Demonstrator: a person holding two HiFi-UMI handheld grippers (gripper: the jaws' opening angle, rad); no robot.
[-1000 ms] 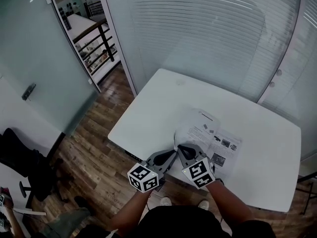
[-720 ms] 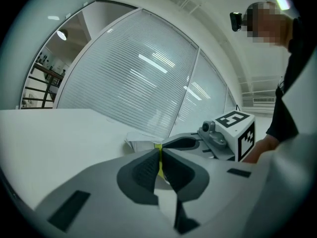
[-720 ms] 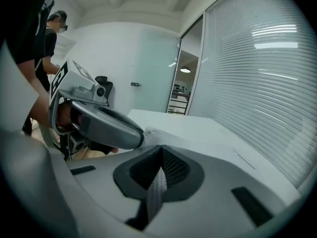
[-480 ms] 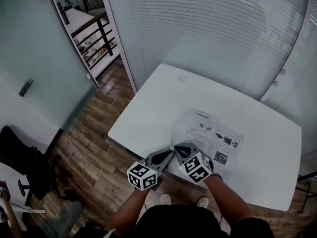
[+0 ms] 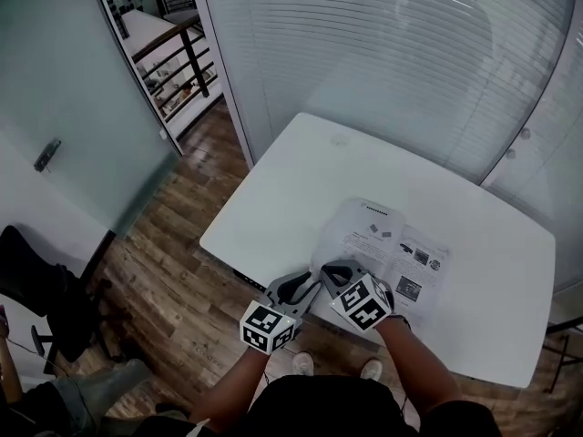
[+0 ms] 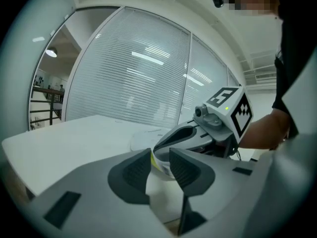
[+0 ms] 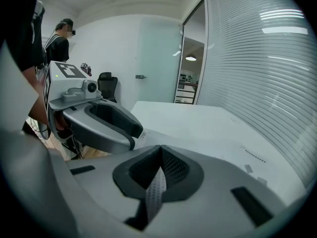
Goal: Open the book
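The book (image 5: 393, 248) lies open on the white table (image 5: 273, 208), near its front edge. My right gripper (image 5: 326, 269) is shut on the edge of a thin page (image 7: 154, 190), which runs up between its pads. My left gripper (image 5: 312, 283) faces it from the left at the book's near left corner. Its jaws have just been opening and now stand apart. A white page edge (image 6: 154, 162) sits in the gap, pressed by neither pad. In the left gripper view the right gripper (image 6: 190, 138) is close ahead. In the right gripper view the left gripper (image 7: 106, 123) is close at the left.
The table's front edge (image 5: 239, 267) drops to a wooden floor (image 5: 173, 271). A glass wall with blinds (image 5: 392, 62) runs behind the table. A black office chair (image 5: 41, 289) stands at the far left. Bare tabletop lies left and beyond the book.
Both grippers have sunk a little toward the table at the book's near left corner. The page that arched up earlier now lies lower and flatter.
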